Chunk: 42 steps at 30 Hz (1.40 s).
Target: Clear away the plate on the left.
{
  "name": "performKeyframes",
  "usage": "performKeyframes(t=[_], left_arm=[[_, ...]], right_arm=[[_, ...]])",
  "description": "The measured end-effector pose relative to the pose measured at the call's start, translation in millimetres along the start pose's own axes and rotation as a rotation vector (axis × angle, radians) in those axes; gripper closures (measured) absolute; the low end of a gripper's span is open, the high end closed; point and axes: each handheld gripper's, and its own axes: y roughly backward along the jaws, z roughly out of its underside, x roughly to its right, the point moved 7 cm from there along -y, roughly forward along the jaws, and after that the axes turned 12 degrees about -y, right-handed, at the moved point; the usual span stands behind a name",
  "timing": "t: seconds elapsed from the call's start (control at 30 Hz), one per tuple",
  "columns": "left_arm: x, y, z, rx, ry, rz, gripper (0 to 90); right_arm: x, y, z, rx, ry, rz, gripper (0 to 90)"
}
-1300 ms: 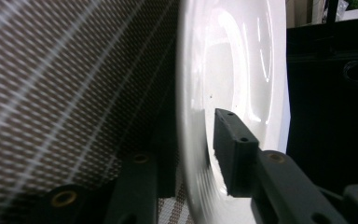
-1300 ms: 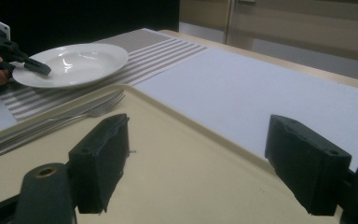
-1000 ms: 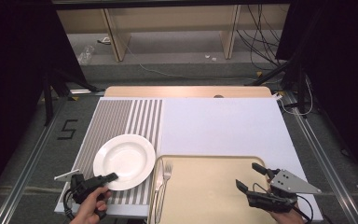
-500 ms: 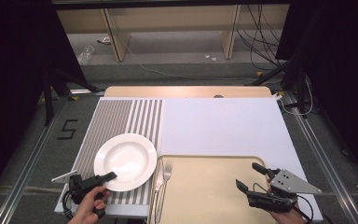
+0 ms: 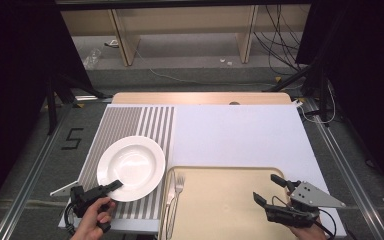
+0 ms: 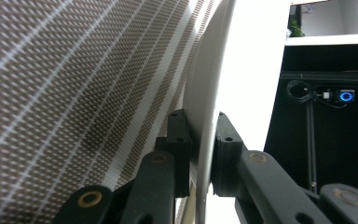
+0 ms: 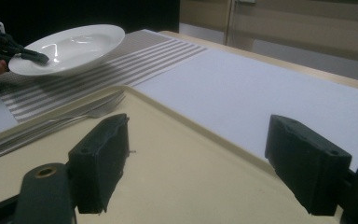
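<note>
High view: the left gripper (image 5: 114,185) clamps the near rim of the plate (image 5: 131,167) on the striped mat (image 5: 145,122). The right gripper (image 5: 270,189) hangs spread over the tray (image 5: 220,210), near right; a fork (image 5: 176,192) lies at the tray's left edge.

Left gripper view: jaws pinch the plate's (image 6: 214,79) rim.

Right gripper view: its jaws stand wide apart above the tray (image 7: 186,154).

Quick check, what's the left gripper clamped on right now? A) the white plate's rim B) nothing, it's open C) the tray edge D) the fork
A: in the left gripper view the left gripper has its jaws shut on either side of the white plate rim, and the high view shows it at the plate's near-left edge.
</note>
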Motion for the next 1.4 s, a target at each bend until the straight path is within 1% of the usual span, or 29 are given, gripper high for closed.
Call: performKeyframes(t=[0.1,0.23,0.4,0.53,0.6,0.73,0.93,1.03,1.07,1.1,1.23,1.4], left_arm=[[2.2,0.2,0.0,0.004,0.002,0.007,80.2],[4.6,-0.2,1.3,-0.006,0.005,0.022,80.2],[10.1,-2.9,4.2,-0.018,0.003,0.053,80.2],[16.4,-4.9,8.2,-0.031,-0.026,0.061,80.2],[19.6,-6.0,10.3,-0.038,-0.038,0.066,80.2],[26.0,-9.5,15.7,-0.054,-0.048,0.087,80.2],[35.8,-16.0,26.5,-0.090,-0.073,0.107,80.2],[41.1,-19.5,32.1,-0.112,-0.092,0.120,80.2],[43.3,-20.6,33.6,-0.117,-0.097,0.124,80.2],[44.4,-21.6,35.0,-0.121,-0.104,0.125,80.2],[50.8,-27.9,43.6,-0.146,-0.117,0.129,80.2],[57.8,-35.5,53.5,-0.176,-0.153,0.129,80.2]], right_arm=[[0.0,0.1,0.2,-0.002,0.000,0.000,22.5],[0.2,0.0,0.2,-0.002,0.004,0.000,22.5],[0.0,-0.1,-0.1,0.002,0.001,0.001,22.5],[0.3,0.3,-0.3,0.004,-0.005,0.003,22.4],[0.8,0.9,-0.2,-0.001,0.002,0.006,22.5],[0.7,0.7,-0.6,0.007,-0.001,0.004,22.5],[0.9,1.1,-1.3,0.014,-0.003,0.005,22.5],[1.2,1.7,-1.4,0.013,-0.006,0.007,22.4],[1.1,1.1,-1.8,0.021,-0.007,0.004,22.5],[1.4,1.8,-1.6,0.014,-0.004,0.008,22.5],[1.7,1.4,-2.2,0.026,-0.003,0.006,22.5],[2.1,2.5,-2.2,0.021,-0.006,0.011,22.5]])
